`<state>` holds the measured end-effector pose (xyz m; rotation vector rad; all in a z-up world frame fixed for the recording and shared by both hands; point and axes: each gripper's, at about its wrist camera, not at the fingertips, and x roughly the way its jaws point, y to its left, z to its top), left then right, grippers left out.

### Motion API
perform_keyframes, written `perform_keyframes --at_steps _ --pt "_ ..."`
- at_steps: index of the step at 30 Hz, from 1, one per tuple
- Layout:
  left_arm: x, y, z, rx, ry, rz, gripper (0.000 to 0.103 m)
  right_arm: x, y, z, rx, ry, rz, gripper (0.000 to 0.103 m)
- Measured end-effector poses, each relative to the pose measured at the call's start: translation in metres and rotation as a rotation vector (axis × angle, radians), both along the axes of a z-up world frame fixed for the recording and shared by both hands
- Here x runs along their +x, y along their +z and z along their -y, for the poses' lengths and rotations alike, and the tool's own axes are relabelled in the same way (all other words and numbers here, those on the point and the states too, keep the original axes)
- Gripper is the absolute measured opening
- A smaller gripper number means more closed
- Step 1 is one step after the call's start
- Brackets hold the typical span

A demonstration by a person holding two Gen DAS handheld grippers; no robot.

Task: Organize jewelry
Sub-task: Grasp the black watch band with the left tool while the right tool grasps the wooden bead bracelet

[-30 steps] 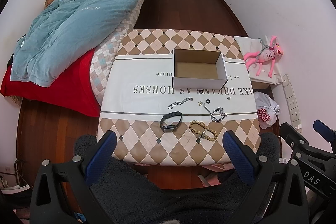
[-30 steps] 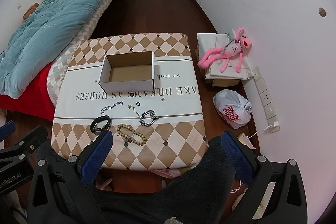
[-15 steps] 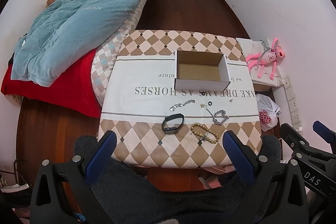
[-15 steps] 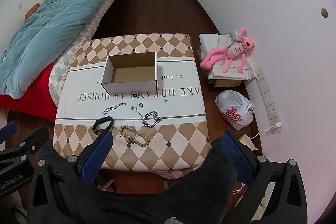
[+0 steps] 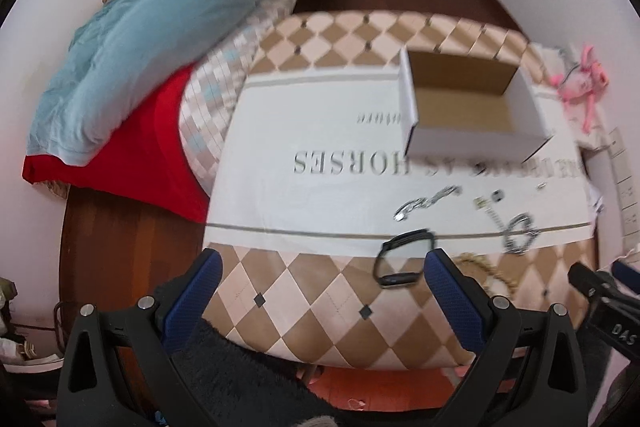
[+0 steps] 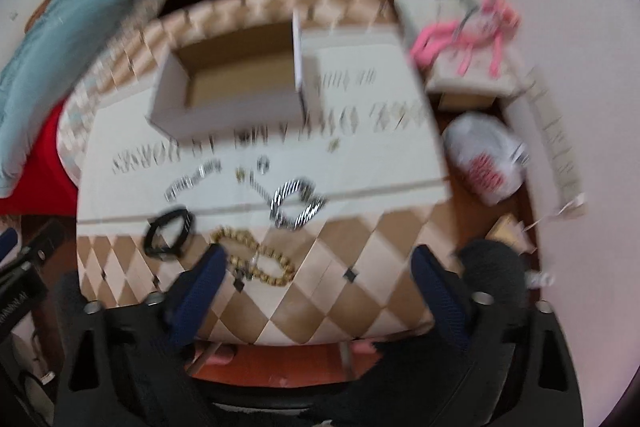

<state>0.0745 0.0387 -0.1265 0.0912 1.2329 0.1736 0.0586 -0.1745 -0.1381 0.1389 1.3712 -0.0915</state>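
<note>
An open white cardboard box point(image 5: 472, 139) point(image 6: 228, 115) stands empty on the checked tablecloth point(image 5: 320, 143). In front of it lie a black wristband point(image 5: 402, 259) point(image 6: 170, 233), a wooden bead bracelet point(image 6: 256, 261) point(image 5: 486, 269), a silver chain necklace point(image 6: 296, 201) point(image 5: 518, 233), a silver bracelet point(image 5: 426, 203) point(image 6: 192, 179) and small rings point(image 5: 496, 195). My left gripper point(image 5: 320, 275) is open, over the near table edge left of the wristband. My right gripper point(image 6: 316, 267) is open, over the near edge beside the beads. Both views are blurred.
A bed with a blue duvet point(image 5: 160, 7) and red sheet point(image 5: 128, 147) stands left of the table. A pink plush toy point(image 6: 476, 31) on a box and a white plastic bag point(image 6: 486, 159) lie on the floor to the right.
Both grippers have moved forward and down toward the table; the jewelry and box now look much larger and nearer. Nothing on the table has moved.
</note>
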Motion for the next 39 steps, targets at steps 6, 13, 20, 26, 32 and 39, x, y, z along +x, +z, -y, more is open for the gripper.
perform_keyframes --at_steps 6,13,20,26,32,39 --pt "0.010 -0.050 -0.005 -0.009 -0.004 -0.090 0.102 0.004 -0.079 -0.007 0.057 0.021 -0.120 0.071" --pt "0.020 -0.087 -0.005 -0.104 -0.002 -0.175 0.066 0.004 -0.121 -0.028 0.003 0.098 -0.154 0.037" --pt "0.021 -0.103 0.002 -0.133 -0.033 -0.199 0.066 -0.012 -0.120 -0.017 -0.039 0.093 -0.137 0.010" --pt "0.033 -0.120 0.005 -0.139 -0.038 -0.214 0.041 -0.014 -0.117 0.000 0.006 0.082 -0.148 0.017" --pt "0.037 -0.129 0.005 -0.155 -0.068 -0.200 0.006 -0.005 -0.117 -0.024 -0.052 0.113 -0.111 0.028" --pt "0.012 -0.124 0.017 -0.144 -0.097 -0.179 0.002 -0.007 -0.115 -0.032 -0.063 0.122 -0.081 0.010"
